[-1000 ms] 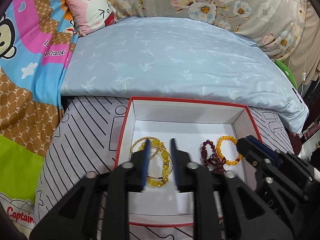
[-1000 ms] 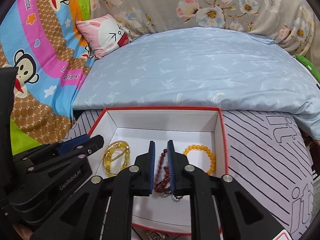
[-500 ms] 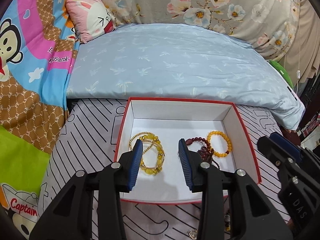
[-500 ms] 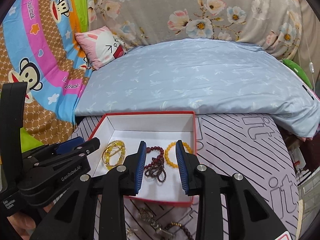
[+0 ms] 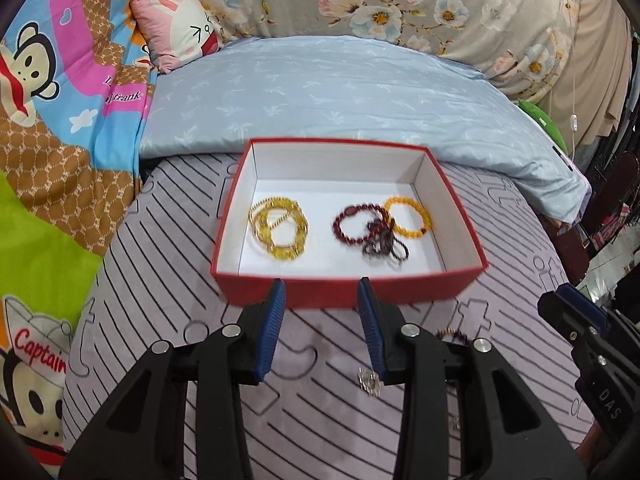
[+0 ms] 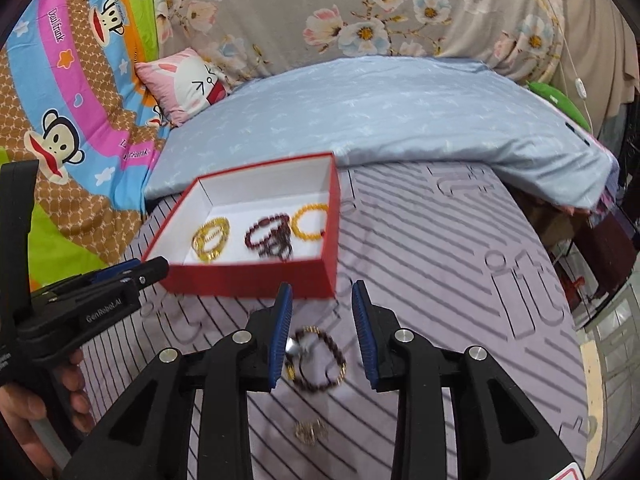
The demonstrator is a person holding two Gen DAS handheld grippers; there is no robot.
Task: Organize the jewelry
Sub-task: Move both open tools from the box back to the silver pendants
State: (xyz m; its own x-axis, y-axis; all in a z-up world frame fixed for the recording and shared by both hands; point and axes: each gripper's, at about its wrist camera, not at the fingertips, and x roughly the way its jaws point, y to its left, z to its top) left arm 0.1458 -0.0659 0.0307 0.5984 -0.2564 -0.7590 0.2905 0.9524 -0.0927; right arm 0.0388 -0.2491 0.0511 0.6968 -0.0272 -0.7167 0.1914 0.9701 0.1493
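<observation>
Hovering with both grippers, left (image 5: 320, 300) and right (image 6: 321, 304), part-open and empty; lining up on dark bead bracelet (image 6: 320, 360) lying at 6 o'clock of red box (image 6: 248, 280); needing lowering, closing.

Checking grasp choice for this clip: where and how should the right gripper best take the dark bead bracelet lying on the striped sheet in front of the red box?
Probably from above, pinching one side of the dark bead bracelet loop. It lies flat on the striped sheet, so the right gripper, open above it, should straddle a single strand, away from the silver charm.
</observation>
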